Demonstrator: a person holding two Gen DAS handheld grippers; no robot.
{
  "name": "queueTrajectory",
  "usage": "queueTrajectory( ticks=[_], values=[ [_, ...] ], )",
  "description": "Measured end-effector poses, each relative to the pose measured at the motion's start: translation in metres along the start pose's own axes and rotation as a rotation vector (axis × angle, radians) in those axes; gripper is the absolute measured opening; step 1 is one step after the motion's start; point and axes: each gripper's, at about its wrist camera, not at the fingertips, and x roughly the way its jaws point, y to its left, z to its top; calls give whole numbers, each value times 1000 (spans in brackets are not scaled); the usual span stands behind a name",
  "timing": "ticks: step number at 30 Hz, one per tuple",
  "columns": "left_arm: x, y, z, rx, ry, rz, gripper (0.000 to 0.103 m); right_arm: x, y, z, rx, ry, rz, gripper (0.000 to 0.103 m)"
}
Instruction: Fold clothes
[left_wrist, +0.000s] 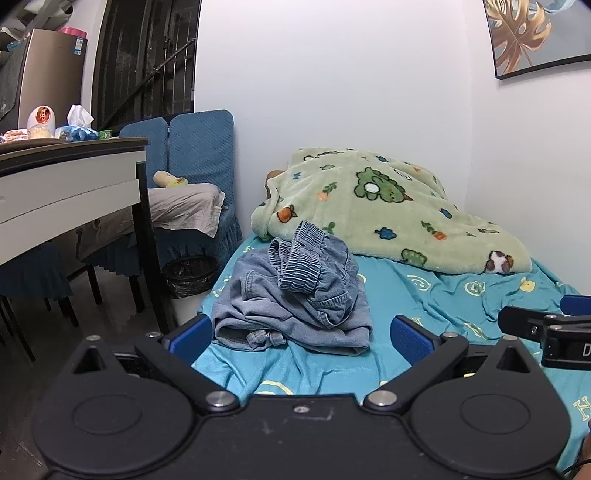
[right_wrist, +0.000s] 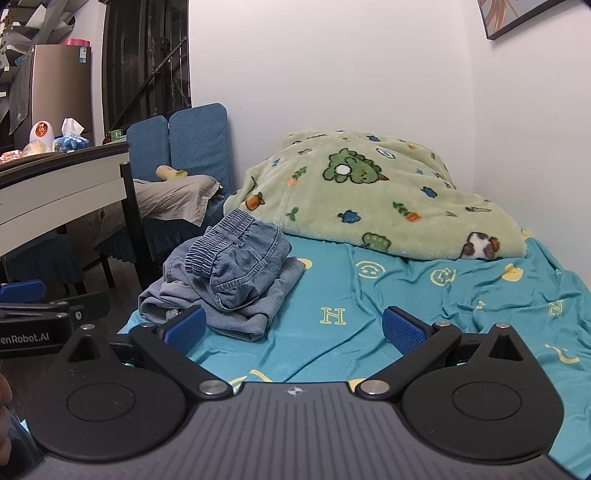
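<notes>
right now both claws stand spread wide with nothing between their blue pads. the left gripper (left_wrist: 301, 334) hovers low over the near end of the bed sheet (left_wrist: 424, 295), its left pad just in front of the crumpled denim clothes (left_wrist: 295, 291), though whether pad and cloth touch cannot be told. the right gripper (right_wrist: 295, 328) sits beside it to the right, equally wide and holding nothing, with bare sheet (right_wrist: 369, 295) showing in its gap and the denim heap (right_wrist: 229, 273) near its left pad.

the clothes lie bunched on the left side of the bed, an elastic waistband turned up on top; how many garments make up the pile is hard to tell. behind them a green fleece blanket (left_wrist: 388, 206) is mounded against the wall, covering whatever lies under it. a table (left_wrist: 70, 177) at left is cut off by the frame edge, and the small items on it are too blurred to name. a framed leaf picture (left_wrist: 532, 37) is clipped at the upper right corner.
</notes>
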Motion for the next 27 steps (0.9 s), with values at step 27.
queueTrajectory(
  ticks=[27],
  values=[
    [6, -5, -7, 10, 40, -11, 103, 0, -3, 1, 22, 15, 5, 103]
  ],
)
